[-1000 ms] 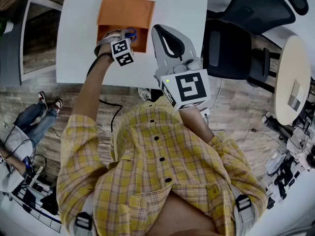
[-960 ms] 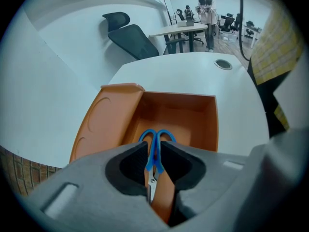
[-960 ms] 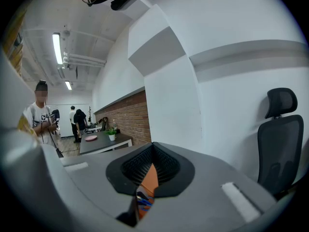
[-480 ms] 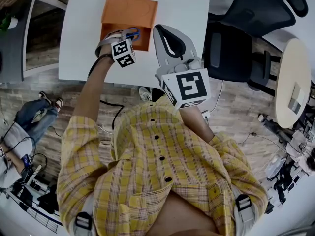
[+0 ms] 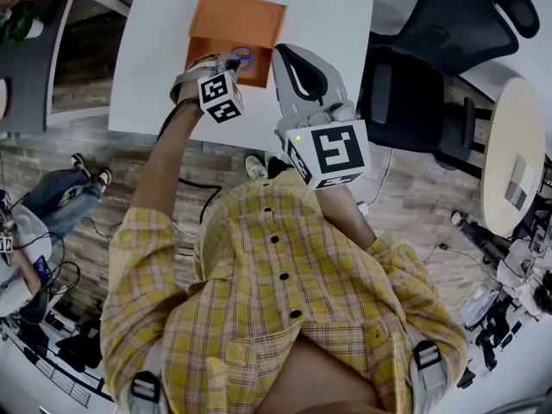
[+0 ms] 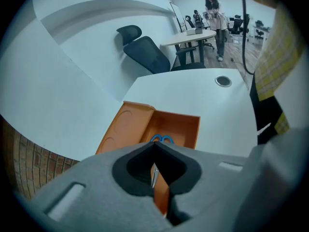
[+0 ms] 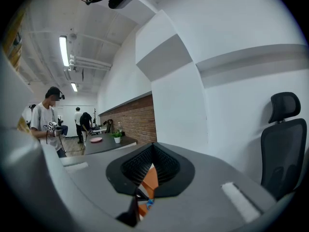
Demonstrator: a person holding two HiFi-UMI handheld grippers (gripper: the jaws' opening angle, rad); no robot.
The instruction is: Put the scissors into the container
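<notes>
Gripping the scissors [image 6: 161, 139] by the blade, the left gripper [image 6: 154, 148] holds their handles over the orange container [image 5: 226, 17], release still to come; the right gripper [image 7: 152, 150] is closed and empty.

1. One orange container [image 5: 237, 20].
2. One pair of scissors [image 5: 244, 57], blue-handled.
3. Two grippers: the left gripper [image 5: 229, 59] and the right gripper [image 5: 289, 59], each with two fingers and one marker cube.
4. Two tables: the white table [image 5: 151, 76] and a round table [image 5: 509, 145].
5. Two black office chairs: the nearer chair [image 5: 401, 89] and the farther chair [image 5: 461, 15].
</notes>
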